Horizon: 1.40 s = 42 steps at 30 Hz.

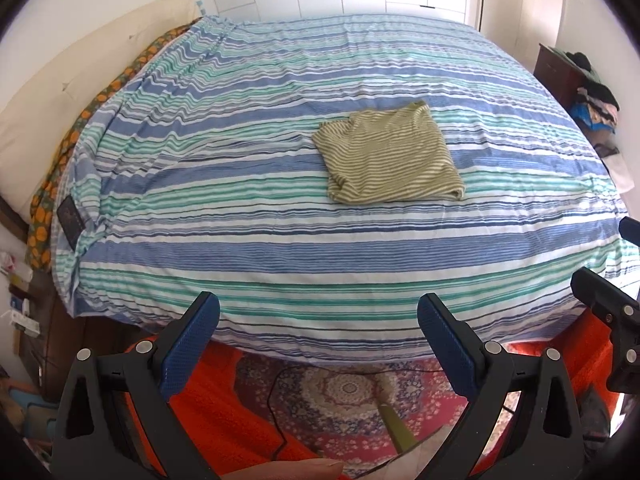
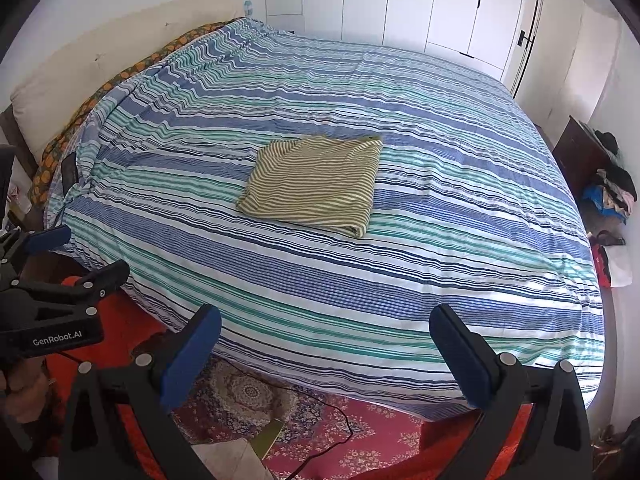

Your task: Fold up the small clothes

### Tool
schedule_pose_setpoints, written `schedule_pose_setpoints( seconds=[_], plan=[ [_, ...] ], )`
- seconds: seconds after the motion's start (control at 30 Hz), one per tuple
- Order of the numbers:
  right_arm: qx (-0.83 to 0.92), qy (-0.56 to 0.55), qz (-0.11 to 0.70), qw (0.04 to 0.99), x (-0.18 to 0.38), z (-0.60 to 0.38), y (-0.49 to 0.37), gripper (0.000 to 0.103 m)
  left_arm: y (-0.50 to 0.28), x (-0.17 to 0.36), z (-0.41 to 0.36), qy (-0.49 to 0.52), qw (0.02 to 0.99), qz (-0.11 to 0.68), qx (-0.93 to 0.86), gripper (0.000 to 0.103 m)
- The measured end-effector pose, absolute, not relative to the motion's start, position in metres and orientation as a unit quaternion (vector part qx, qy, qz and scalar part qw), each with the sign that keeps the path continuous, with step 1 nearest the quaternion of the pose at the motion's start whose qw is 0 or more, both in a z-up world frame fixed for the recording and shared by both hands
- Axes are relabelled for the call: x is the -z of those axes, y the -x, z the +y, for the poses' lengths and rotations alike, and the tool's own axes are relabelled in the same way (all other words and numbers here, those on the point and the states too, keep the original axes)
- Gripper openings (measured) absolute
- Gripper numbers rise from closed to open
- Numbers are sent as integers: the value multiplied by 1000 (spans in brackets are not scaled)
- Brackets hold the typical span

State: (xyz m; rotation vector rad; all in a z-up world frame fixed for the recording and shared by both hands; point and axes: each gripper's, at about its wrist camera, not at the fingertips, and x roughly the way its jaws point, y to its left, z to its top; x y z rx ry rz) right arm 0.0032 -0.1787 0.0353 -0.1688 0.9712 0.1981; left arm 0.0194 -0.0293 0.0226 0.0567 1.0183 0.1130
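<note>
An olive and cream striped garment (image 1: 390, 156) (image 2: 316, 184) lies folded into a flat rectangle near the middle of the bed (image 1: 280, 240) (image 2: 440, 240). My left gripper (image 1: 318, 312) hovers open over the bed's near edge, well short of the garment, with nothing between its blue pads. My right gripper (image 2: 326, 324) is also open and empty, held back at the near edge. The left gripper (image 2: 80, 252) also shows at the left of the right wrist view, and part of the right gripper (image 1: 612, 300) appears at the right edge of the left wrist view.
The bed has a blue, green and white striped cover. A cream headboard (image 1: 80, 80) and an orange-patterned pillow (image 1: 48, 200) lie at the left. A dark cabinet piled with clothes (image 2: 608, 184) stands at the right. A red patterned rug (image 1: 340, 408) with a black cable covers the floor.
</note>
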Motion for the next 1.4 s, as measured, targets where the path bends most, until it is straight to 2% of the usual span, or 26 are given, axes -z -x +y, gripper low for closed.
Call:
schedule_pose_setpoints(
  seconds=[0.7,1.4],
  plan=[
    [-128,62,493,858,-40,-170,-2,103,-18,-21,-26,-26,869,491,-54,100],
    [-107,74,475,870,-48,-171,1,103,-15,-25,-29,-33,872,486,-55,100]
  ],
)
